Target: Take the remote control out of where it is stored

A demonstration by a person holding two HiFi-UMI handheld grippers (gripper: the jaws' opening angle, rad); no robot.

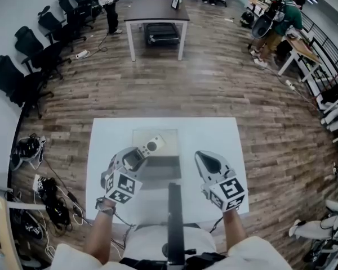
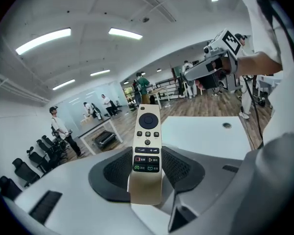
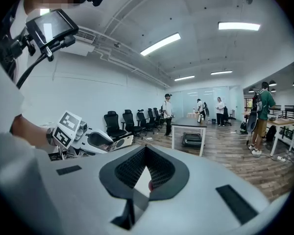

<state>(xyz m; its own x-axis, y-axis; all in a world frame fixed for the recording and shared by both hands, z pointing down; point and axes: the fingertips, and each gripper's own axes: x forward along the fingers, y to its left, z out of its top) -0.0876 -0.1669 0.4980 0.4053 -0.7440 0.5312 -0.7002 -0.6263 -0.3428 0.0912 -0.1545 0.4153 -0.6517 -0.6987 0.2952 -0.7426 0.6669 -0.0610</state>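
The left hand-held gripper pinches the long cream plastic remote control, up over the white surface. From above, only its tip shows. The right hand-held gripper is closed, holding nothing.

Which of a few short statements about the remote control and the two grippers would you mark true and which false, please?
1. The left gripper has its jaws closed on the remote control. True.
2. The right gripper holds a second remote. False: its jaws are together with nothing between them.
3. The remote's buttons face the left gripper's camera. True.
4. The remote lies flat on the white table. False: it sticks out of the left gripper's jaws.
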